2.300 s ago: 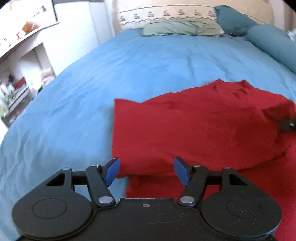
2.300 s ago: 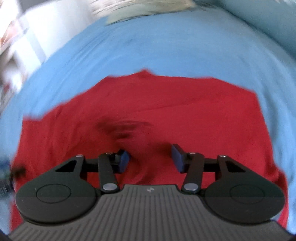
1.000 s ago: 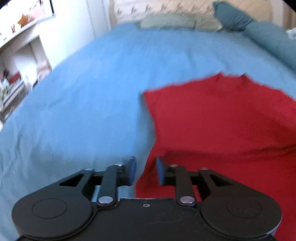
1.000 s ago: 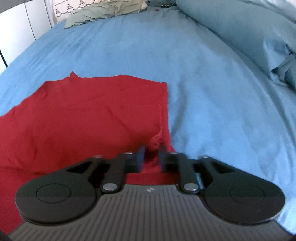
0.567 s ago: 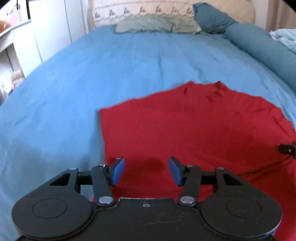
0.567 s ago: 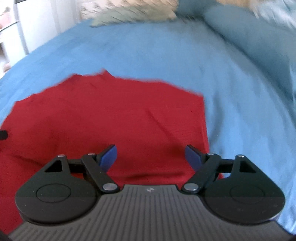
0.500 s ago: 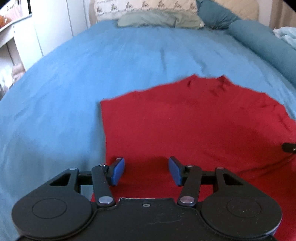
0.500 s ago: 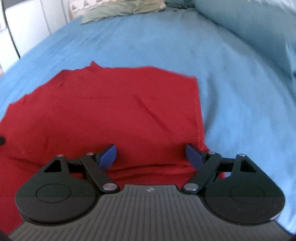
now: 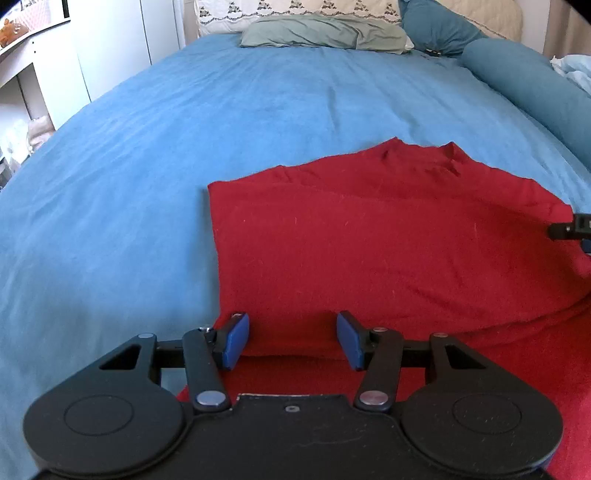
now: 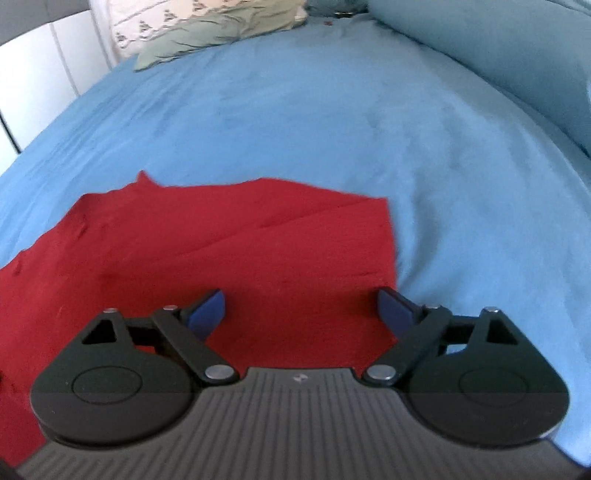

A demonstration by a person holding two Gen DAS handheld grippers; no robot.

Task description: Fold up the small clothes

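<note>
On the blue bed (image 9: pixel 229 122), the red garment (image 9: pixel 388 243) lies spread flat, with one layer doubled over so its fold edge runs across just ahead of your left gripper (image 9: pixel 291 338). Its left side edge is straight; the far edge peaks at what looks like a neckline (hard to be sure).

Left gripper: jaws apart, blue pads straddling the near left part of the fold, nothing pinched. Jaws have just been opening; only flat cloth shows between them.

Right gripper (image 10: pixel 301 308): jaws at full spread, pads clear of the cloth, sitting over the garment's near right corner. These have just been opening too, and nothing is clamped.

Judgement: you have let go at both near corners, one gripper per side, so the fold settles square, not skewed. A diagonal crease crosses the right half. Next fold likely wants that crease smoothed first, then a fresh pinch on an edge.

Pillows (image 9: pixel 325 33) lie far off, well apart from the work.
</note>
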